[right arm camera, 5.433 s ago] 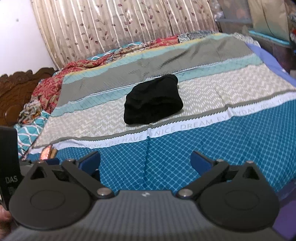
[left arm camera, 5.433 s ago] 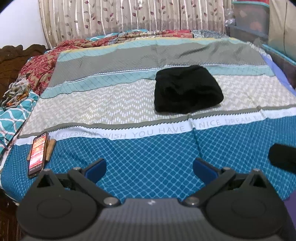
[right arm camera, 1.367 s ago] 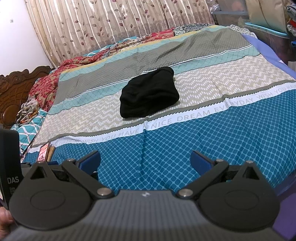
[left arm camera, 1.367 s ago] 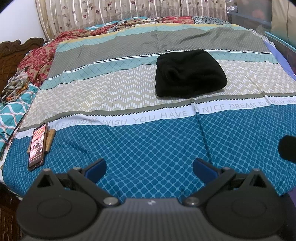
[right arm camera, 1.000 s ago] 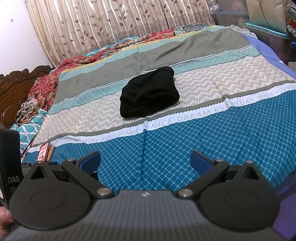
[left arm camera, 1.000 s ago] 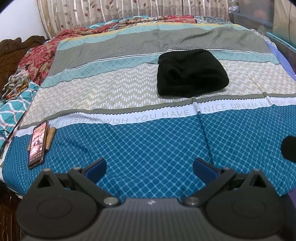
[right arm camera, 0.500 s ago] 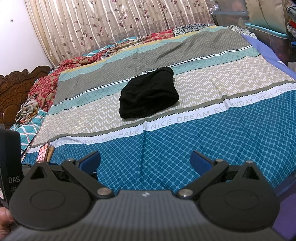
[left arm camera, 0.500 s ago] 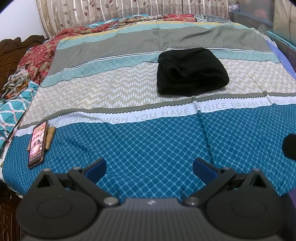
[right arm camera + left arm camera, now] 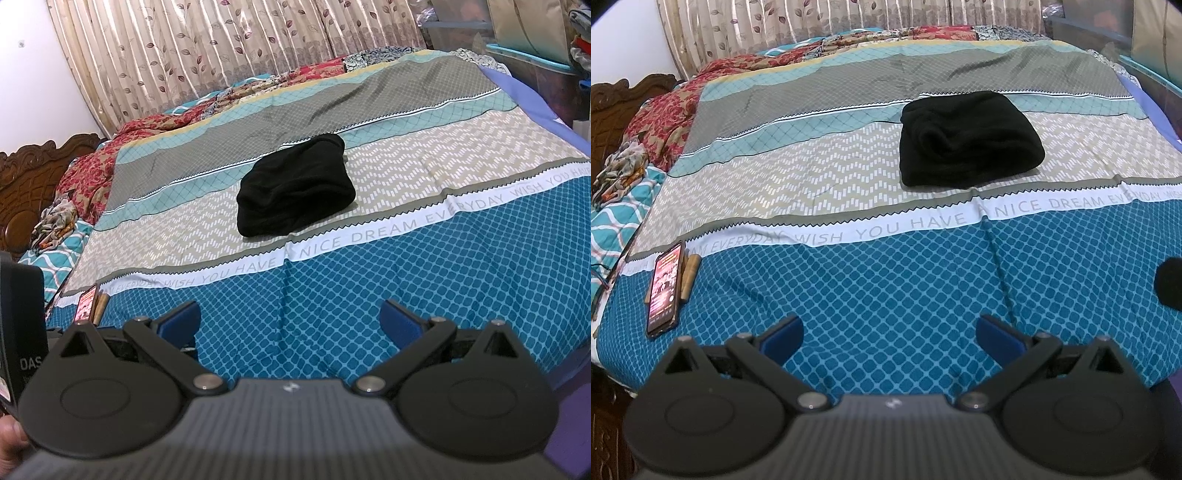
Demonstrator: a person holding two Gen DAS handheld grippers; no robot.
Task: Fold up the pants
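The black pants [image 9: 967, 138] lie folded in a compact bundle on the beige zigzag stripe in the middle of the bed; they also show in the right wrist view [image 9: 295, 190]. My left gripper [image 9: 890, 336] is open and empty, held over the blue near edge of the bedspread, well short of the pants. My right gripper [image 9: 290, 319] is open and empty too, over the same blue band, to the right of the left one. Part of the left gripper's body [image 9: 22, 325] shows at the left edge of the right wrist view.
A phone [image 9: 665, 290] with a lit screen and a wooden stick [image 9: 690, 271] lie at the bed's near left edge. Crumpled red and patterned bedding [image 9: 661, 122] and a wooden headboard [image 9: 33, 177] are at the left. Storage boxes [image 9: 535, 70] stand at the right.
Both grippers have stayed open and almost still over the last second. The pants have not moved.
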